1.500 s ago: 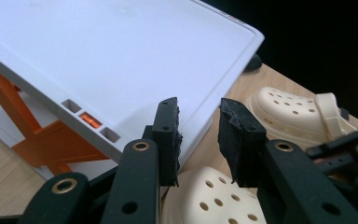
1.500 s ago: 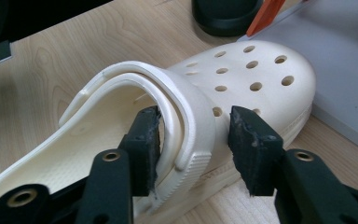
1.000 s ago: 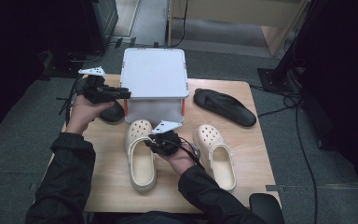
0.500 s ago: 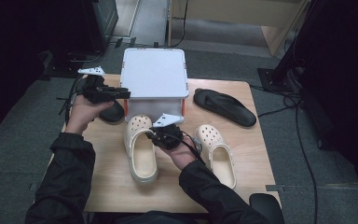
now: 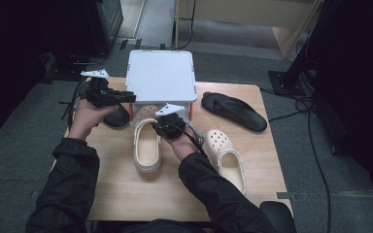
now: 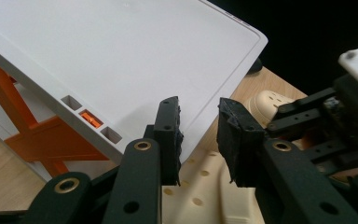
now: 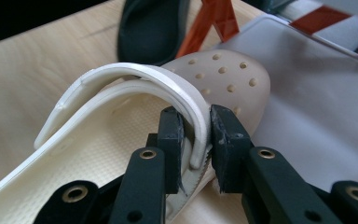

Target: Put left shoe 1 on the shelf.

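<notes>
High view shows the cream clog [image 5: 146, 143] lying on the bench [image 5: 126, 194] just in front of the white box [image 5: 161, 76], its toe tucked under the box's front edge. The right gripper [image 5: 161, 127] has its fingers closed on the clog's heel strap [image 7: 135, 77] — in the right gripper view the strap's side end sits pinched between the two black pads, with the perforated toe beyond it reaching onto the box's grey inner floor [image 7: 317, 102]. An orange cross-brace [image 7: 214, 18] of the box stands just behind the toe, and a black shoe [image 7: 151, 28] lies beyond on the wood.

The left gripper [image 5: 126, 95] hovers at the box's left front corner, fingers open and holding nothing; in the left gripper view the white lid [image 6: 121, 60] and the clog's holed toe lie past the gap between the pads.

Around them, the second cream clog [image 5: 226, 158] lies to the right of the person's right forearm, well clear of the first, and a black sandal [image 5: 234, 111] rests near the bench's far right side.

Compared with half a second ago, the gripped clog and the right gripper have moved forward — the toe is now deeper under the box. The left gripper and the second clog sit where they were.
</notes>
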Demonstrator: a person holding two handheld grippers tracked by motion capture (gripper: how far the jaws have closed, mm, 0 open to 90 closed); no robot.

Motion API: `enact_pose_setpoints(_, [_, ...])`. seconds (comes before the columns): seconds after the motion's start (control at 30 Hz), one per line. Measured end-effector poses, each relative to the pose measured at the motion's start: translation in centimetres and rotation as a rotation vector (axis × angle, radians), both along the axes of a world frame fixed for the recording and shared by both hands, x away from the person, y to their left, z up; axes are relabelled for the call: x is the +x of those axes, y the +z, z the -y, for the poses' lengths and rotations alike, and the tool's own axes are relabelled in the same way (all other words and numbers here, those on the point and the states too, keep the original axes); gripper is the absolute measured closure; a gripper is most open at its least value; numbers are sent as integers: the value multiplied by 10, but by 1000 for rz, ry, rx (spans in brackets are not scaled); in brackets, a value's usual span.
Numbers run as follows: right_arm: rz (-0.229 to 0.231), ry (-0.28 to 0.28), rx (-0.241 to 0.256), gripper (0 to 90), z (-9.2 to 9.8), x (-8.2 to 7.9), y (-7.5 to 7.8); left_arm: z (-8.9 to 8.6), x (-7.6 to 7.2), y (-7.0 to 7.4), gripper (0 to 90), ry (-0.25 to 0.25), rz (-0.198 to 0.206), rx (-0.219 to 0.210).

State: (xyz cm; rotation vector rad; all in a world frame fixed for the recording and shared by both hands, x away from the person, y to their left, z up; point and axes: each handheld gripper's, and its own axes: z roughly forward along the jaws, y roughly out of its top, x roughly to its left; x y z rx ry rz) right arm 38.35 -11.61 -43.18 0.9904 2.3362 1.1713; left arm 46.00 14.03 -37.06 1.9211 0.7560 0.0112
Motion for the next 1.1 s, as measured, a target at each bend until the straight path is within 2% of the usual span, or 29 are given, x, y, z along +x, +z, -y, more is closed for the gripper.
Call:
enact_pose_setpoints(0.23, [27,-52,-1,743,-6,10,-9,0,0,0,698,1,0,-1])
enact_pose_setpoints(0.47, [-13,-51,21,692,-6,9,-11,0,0,0,701,2,4,1])
enact_pose_setpoints(0.57, [-13,-49,30,674,-4,8,-11,0,0,0,702,2,5,1])
enact_pose_setpoints(0.6, [-20,-45,53,644,-1,7,-10,0,0,0,702,0,4,1])
enact_pose_setpoints(0.67, [-30,-44,65,628,1,5,-8,0,0,0,702,3,2,-2])
enact_pose_setpoints(0.93, [-28,6,105,613,10,-11,13,0,0,0,702,4,2,0])
enact_pose_setpoints(1.1, [-33,79,100,718,12,-29,22,0,0,0,708,7,0,0])
